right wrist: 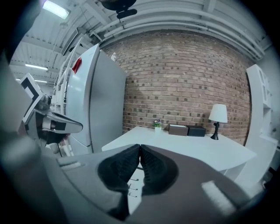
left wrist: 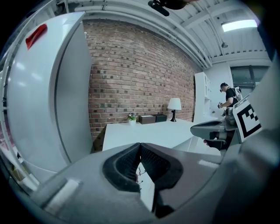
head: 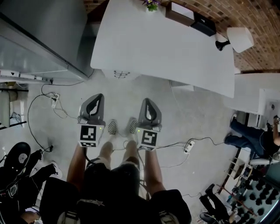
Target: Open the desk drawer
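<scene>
Ahead, white desk [head: 166, 48] against brick wall [right wrist: 183, 83].

A white table lamp [head: 239, 39] on a black base stands at the upper right of the head view, beside the brick wall [head: 262, 17]. Left of it, along the top edge, sit a black box [head: 203, 24], a brown box [head: 179, 12] and a small potted plant [head: 151, 4]. A tall grey refrigerator [head: 43, 26] fills the upper left. Cables [head: 28, 117] trail over the pale floor [head: 197, 109], one reaching what looks like a power strip [head: 189, 146]. A person [head: 253, 140] shows at the right edge.
</scene>
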`<state>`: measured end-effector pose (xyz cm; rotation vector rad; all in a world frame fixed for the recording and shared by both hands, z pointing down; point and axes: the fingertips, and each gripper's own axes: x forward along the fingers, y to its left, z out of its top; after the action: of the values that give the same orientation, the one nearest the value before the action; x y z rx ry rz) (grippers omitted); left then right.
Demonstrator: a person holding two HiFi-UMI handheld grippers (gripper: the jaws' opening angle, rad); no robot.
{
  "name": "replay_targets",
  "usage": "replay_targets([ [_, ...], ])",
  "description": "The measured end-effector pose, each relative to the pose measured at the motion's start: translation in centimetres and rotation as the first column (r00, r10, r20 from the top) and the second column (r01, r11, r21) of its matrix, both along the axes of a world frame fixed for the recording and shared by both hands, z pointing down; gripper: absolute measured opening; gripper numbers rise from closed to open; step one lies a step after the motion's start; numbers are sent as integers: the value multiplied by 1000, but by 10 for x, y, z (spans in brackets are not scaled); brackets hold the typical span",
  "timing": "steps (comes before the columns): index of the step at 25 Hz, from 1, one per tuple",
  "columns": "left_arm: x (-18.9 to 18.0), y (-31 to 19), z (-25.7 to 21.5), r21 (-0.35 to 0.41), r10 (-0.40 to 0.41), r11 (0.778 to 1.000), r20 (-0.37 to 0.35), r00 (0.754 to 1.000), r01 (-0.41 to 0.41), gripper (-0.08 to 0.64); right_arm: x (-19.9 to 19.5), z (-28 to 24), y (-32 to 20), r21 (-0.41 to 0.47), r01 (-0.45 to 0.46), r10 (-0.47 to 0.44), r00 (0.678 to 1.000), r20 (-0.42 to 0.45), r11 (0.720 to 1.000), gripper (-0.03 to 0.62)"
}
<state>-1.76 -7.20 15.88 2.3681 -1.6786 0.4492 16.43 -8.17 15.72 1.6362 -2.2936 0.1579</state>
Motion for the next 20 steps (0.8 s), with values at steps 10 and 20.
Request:
replay_targets([
  [10,-10,-10,98,-47,-120,992,-17,993,119,11,-19,106,-36,-68,137,-140,989,-39,988,6],
  [20,-14,-30,200,-64,-215,975,6,977,215,11,-20,216,-64,-118,232,-238,970,-39,965,6],
])
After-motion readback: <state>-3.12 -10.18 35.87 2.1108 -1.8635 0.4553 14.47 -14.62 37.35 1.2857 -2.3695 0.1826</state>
